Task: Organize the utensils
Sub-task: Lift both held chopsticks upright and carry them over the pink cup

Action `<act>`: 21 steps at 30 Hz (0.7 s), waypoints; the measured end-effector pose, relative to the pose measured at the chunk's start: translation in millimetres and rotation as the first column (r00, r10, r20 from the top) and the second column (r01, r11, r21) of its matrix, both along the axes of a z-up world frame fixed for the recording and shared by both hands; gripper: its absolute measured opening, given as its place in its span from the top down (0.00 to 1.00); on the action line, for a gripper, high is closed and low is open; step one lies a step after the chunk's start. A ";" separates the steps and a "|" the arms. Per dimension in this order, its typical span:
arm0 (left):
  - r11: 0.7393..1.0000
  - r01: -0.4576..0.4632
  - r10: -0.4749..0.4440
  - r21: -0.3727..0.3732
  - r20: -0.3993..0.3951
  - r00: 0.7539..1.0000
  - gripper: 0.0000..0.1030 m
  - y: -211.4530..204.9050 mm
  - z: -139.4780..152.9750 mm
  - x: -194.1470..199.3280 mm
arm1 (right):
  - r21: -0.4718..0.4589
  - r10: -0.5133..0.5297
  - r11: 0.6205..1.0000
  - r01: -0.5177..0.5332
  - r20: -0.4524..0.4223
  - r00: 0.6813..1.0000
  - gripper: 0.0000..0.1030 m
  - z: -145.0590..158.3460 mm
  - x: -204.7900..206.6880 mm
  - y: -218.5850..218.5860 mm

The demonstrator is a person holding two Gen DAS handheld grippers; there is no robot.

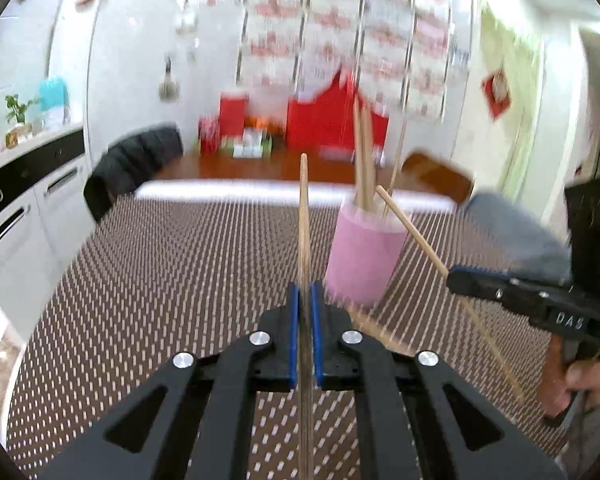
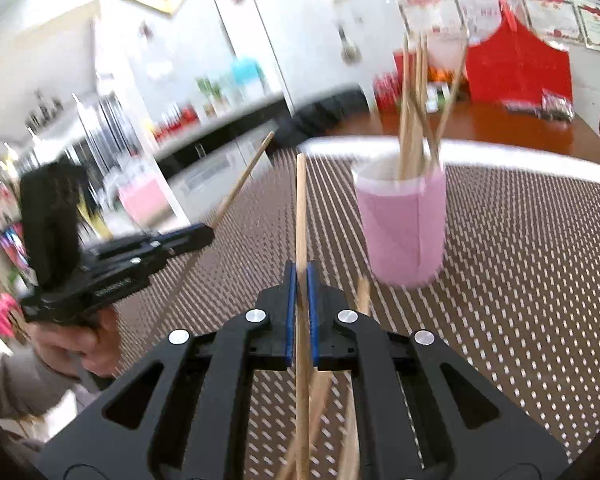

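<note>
Above the patterned mat, left gripper [image 1: 304, 292] jaws clenched on one chopstick [image 1: 304, 208], right gripper [image 2: 299, 276] jaws likewise on another chopstick [image 2: 301, 208]

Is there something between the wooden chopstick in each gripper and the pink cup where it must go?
Nothing visible. The left gripper and right gripper each clamp a wooden chopstick; only bare dotted brown tablecloth lies before the pink cup.

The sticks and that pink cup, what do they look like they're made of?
The sticks: probably bamboo or wood, pale tan, matte, unpainted. The pink cup: unclear; its matte pink outside with a vertical seam and white inner rim suggests a paper or plastic wrap round a white cup.
</note>
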State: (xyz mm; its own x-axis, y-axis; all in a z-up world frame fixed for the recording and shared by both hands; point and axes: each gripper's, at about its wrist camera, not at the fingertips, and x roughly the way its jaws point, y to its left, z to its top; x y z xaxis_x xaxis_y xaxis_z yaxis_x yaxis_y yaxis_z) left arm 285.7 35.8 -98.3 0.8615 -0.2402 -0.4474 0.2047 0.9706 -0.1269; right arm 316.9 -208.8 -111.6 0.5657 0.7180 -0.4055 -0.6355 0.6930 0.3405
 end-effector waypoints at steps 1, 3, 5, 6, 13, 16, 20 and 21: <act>1.000 0.010 -0.009 -0.016 0.038 0.999 0.94 0.2 8.3 -1.6 | 0.032 -0.005 0.999 0.004 0.012 1.000 0.94 5.2 0.1 -2.8; 0.999 0.035 -0.032 -0.032 0.104 0.994 0.94 -2.3 23.2 -7.3 | 0.109 -0.037 0.994 0.032 0.043 0.998 0.94 19.1 0.6 -12.4; 0.995 0.081 -0.070 -0.058 0.172 0.983 0.94 -6.3 42.5 -4.5 | 0.162 -0.090 0.984 0.077 0.072 0.993 0.94 33.6 4.3 -21.7; 0.993 0.094 -0.080 -0.065 0.195 0.978 0.94 -7.7 49.8 -2.6 | 0.188 -0.119 0.977 0.101 0.084 0.989 0.94 41.0 6.4 -26.9; 0.964 0.190 -0.117 -0.185 0.348 0.930 0.94 -28.3 100.0 43.6 | 0.370 -0.325 0.896 0.245 0.170 0.930 0.94 91.1 36.0 -58.3; 0.949 0.218 -0.110 -0.226 0.412 0.905 0.94 -38.5 109.5 63.2 | 0.408 -0.377 0.871 0.274 0.196 0.905 0.94 102.9 49.9 -61.0; 0.939 0.242 -0.106 -0.245 0.464 0.880 0.94 -52.6 109.7 90.4 | 0.439 -0.416 0.850 0.291 0.219 0.882 0.94 108.2 83.8 -58.4; 0.937 0.244 -0.104 -0.248 0.470 0.877 0.94 -56.6 106.4 97.4 | 0.443 -0.419 0.848 0.292 0.221 0.880 0.94 107.3 89.7 -56.2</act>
State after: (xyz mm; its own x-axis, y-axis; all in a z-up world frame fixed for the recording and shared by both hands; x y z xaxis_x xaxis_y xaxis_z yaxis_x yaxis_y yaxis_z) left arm 383.2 -20.7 8.0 0.8819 -0.4635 0.0855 0.4692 0.8463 -0.2520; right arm 406.6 -265.0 -4.3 0.8594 0.5031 0.0909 -0.4840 0.7432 0.4620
